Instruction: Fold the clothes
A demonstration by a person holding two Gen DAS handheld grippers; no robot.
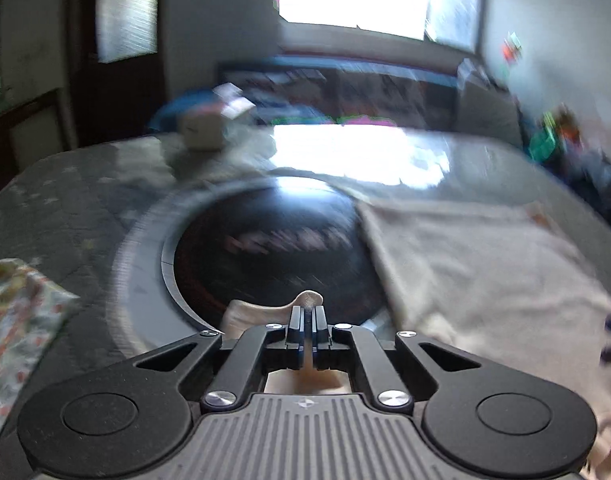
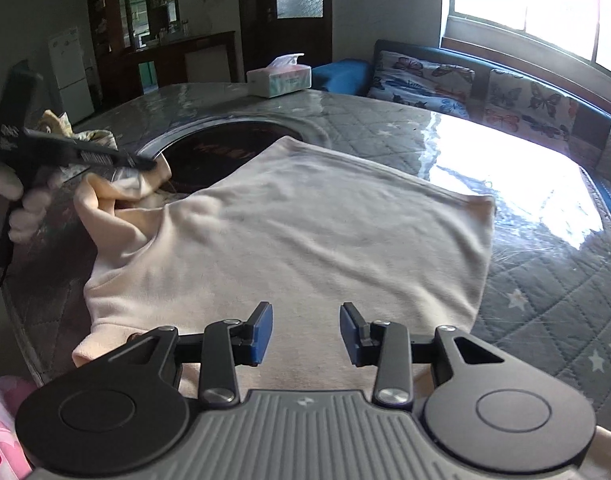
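Your left tool (image 1: 307, 322) is clamped on a fold of the cream shirt (image 2: 305, 232), which lies spread on the desk (image 2: 545, 280) beside the dark round inset (image 1: 265, 248), while your right tool (image 2: 306, 330) hovers over its hem, jaws apart and empty.

Left tongs (image 1: 307, 314) clamped tight; right tongs (image 2: 306, 334) parted, angled downward.

The garment (image 2: 305, 232) lies on the surface (image 2: 545, 264) — partly over the round inset (image 2: 209, 152); tissue box (image 2: 279, 76) behind.
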